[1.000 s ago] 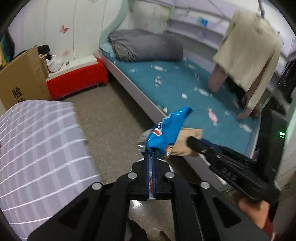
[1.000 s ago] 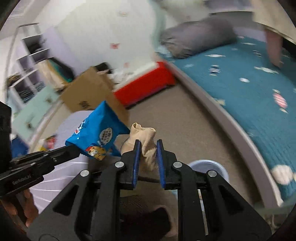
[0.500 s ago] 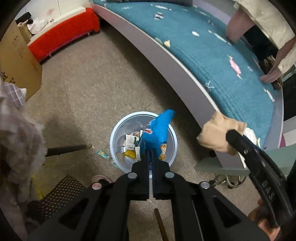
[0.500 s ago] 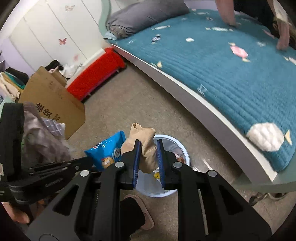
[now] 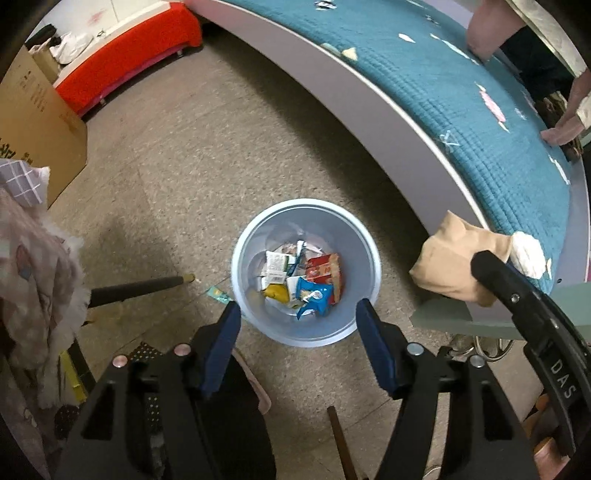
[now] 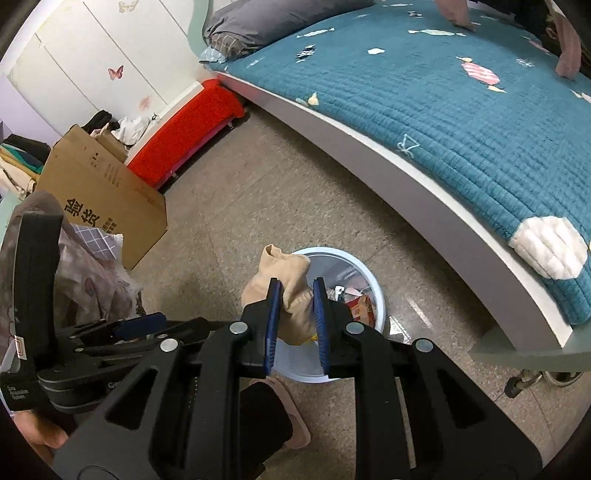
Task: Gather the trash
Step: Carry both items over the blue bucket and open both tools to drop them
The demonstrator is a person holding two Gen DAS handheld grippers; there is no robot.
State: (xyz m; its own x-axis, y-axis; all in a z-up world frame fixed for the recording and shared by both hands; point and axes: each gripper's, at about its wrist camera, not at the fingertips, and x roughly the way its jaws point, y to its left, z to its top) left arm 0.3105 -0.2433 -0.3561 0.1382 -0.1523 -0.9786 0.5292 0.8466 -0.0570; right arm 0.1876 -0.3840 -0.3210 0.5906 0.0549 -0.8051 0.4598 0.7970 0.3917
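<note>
A pale blue round bin point(image 5: 306, 334) stands on the floor beside the bed, with several wrappers inside. The blue snack bag point(image 5: 314, 295) lies in it on top of the other wrappers. My left gripper point(image 5: 297, 314) points down over the bin, its jaws opening with nothing between them. My right gripper point(image 6: 295, 295) is shut on a beige sock point(image 6: 286, 273), held just above the bin's rim point(image 6: 373, 277). In the left wrist view the beige sock point(image 5: 450, 258) hangs to the right of the bin, in front of the bed edge.
A bed with a teal quilt point(image 6: 461, 103) runs along the right; a person's sleeves point(image 5: 480, 33) rest on it. A cardboard box point(image 6: 99, 199) and a red bench point(image 6: 188, 129) stand at the left. Clothes point(image 5: 33, 277) hang at the left. A slippered foot point(image 6: 280, 417) is near the bin.
Both grippers came down from facing the room to hang over the bin. The left gripper opened and the blue snack bag dropped into the bin. The right gripper kept its hold on the sock.
</note>
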